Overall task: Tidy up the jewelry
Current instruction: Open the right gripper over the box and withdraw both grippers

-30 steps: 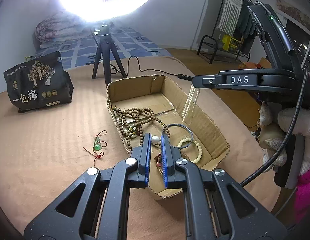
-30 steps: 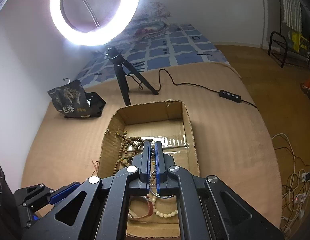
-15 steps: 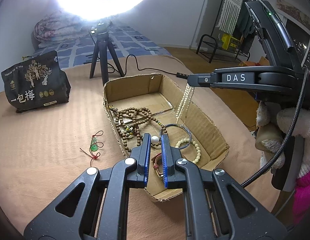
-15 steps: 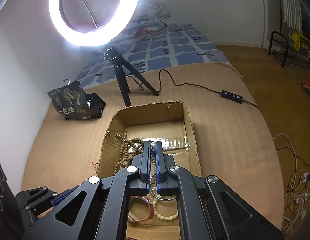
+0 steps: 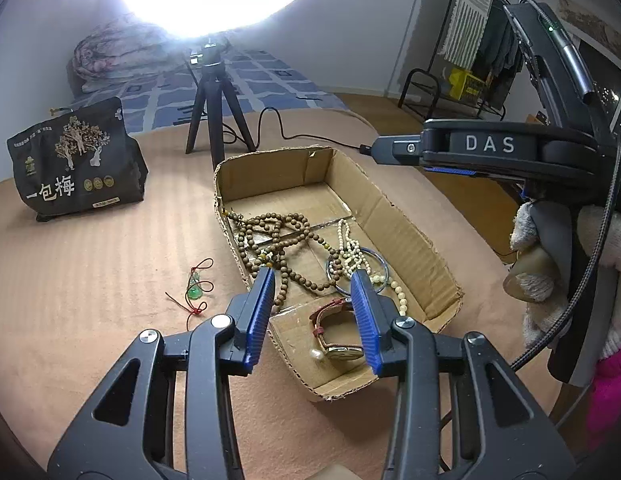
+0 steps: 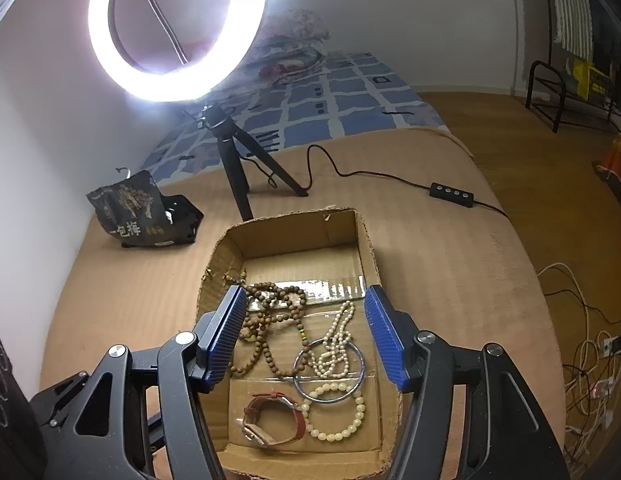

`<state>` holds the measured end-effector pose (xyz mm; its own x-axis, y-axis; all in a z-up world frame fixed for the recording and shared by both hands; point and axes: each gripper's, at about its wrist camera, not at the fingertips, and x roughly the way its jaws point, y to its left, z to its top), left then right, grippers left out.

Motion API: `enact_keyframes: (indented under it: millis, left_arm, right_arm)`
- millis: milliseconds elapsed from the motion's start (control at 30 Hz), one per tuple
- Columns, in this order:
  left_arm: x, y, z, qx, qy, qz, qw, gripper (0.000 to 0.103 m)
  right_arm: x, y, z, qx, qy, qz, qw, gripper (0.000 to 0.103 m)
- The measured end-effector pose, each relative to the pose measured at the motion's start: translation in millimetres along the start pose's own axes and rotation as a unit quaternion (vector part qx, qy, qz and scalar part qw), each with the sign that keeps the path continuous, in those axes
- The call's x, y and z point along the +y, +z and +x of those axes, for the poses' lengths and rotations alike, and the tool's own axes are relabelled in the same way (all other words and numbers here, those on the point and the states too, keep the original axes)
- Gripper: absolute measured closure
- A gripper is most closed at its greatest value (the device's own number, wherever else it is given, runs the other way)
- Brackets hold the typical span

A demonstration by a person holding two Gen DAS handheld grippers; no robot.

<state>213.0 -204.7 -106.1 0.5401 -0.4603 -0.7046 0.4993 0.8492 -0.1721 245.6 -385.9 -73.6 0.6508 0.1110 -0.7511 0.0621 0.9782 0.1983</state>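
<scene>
An open cardboard box [image 5: 410,240] [image 6: 366,240] sits on the tan surface. Inside lie a brown wooden bead necklace [image 5: 270,232] [image 6: 270,312], a white pearl strand [image 5: 350,252] [image 6: 334,340], a metal bangle [image 5: 380,264] [image 6: 356,384], a cream bead bracelet [image 6: 342,416] and a red-strap watch [image 5: 330,320] [image 6: 274,420]. A green pendant on red cord [image 5: 195,290] lies outside, left of the box. My left gripper [image 5: 316,312] is open and empty at the box's near end. My right gripper [image 6: 306,336] is open and empty above the box; it also shows in the left wrist view [image 5: 394,152].
A ring light on a black tripod [image 5: 214,120] [image 6: 238,168] stands behind the box, its cable and switch [image 6: 450,191] running right. A dark snack bag [image 5: 74,160] [image 6: 142,216] stands at the back left. Loose cables [image 6: 590,360] lie on the floor at right.
Both grippers opened. The pearl strand that hung from my right gripper has dropped into the box and lies across the bangle.
</scene>
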Motion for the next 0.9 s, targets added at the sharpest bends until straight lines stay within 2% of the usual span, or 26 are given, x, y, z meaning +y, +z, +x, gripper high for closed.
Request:
enact_keyframes:
  millis: [567,900]
  left_arm:
    - [2.6,-0.1,-32.2,-0.013,0.010,0.011,0.9998,0.063]
    - [36.4,-10.1,-68.2,-0.024,0.034,-0.001,0.9991,0.063]
  right_arm:
    - [16.9,-0.3,-27.9,-0.016,-0.010,-0.017,1.000,0.042]
    - [29.3,-5.7,-55.2,-0.036,0.004,-0.021,0.999,0.041]
